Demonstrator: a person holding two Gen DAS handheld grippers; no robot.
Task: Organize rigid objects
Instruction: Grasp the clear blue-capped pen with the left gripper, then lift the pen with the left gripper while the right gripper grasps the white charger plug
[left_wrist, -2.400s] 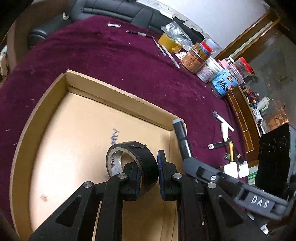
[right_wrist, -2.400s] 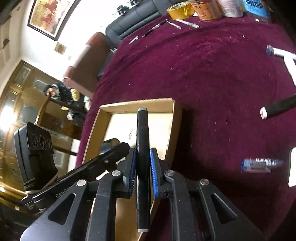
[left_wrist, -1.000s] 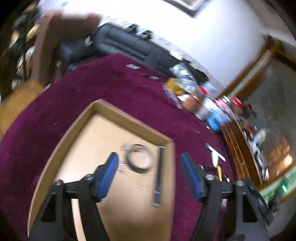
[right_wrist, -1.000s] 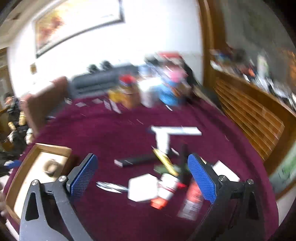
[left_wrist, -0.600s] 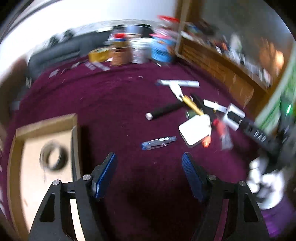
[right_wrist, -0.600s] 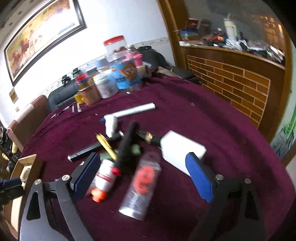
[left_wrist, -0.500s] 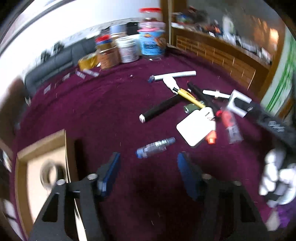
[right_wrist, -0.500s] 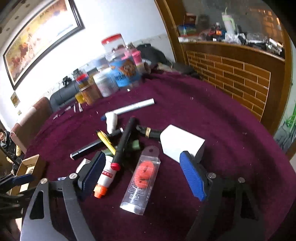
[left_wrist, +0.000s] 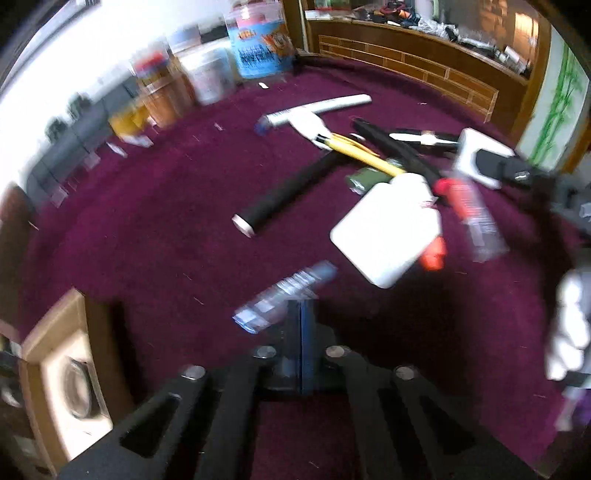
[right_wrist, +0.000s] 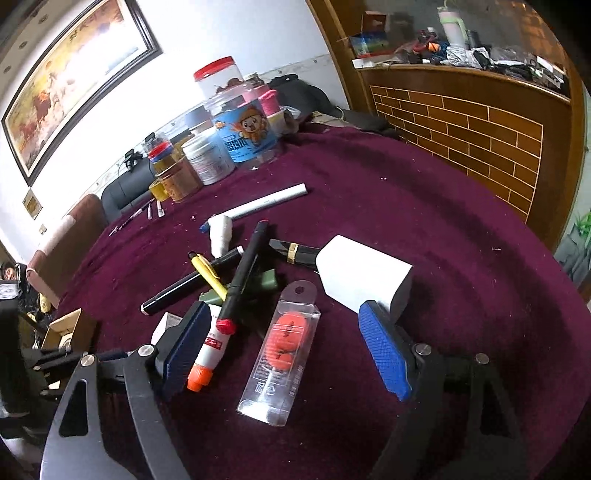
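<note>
A pile of rigid objects lies on the purple cloth. In the right wrist view my right gripper (right_wrist: 284, 339) is open, its jaws either side of a clear pack with orange balls (right_wrist: 280, 350). A glue tube (right_wrist: 210, 350) lies by the left finger, a white block (right_wrist: 364, 278) by the right. In the blurred left wrist view my left gripper (left_wrist: 301, 332) is shut and empty, just behind a small clear blue-labelled tube (left_wrist: 284, 295). A cardboard box (left_wrist: 48, 373) at lower left holds a tape roll (left_wrist: 75, 387).
Black markers (right_wrist: 188, 282), a yellow pen (right_wrist: 208, 275), a white marker (right_wrist: 269, 203) and a flat white pad (left_wrist: 384, 236) lie in the pile. Jars and tubs (right_wrist: 243, 136) stand at the table's far edge. A brick-patterned counter (right_wrist: 480, 118) rises beyond the right side.
Both grippers have let go of the tape roll and the black marker in the box and swung to the pile. The left jaws have closed. The right gripper has come lower over the orange-ball pack.
</note>
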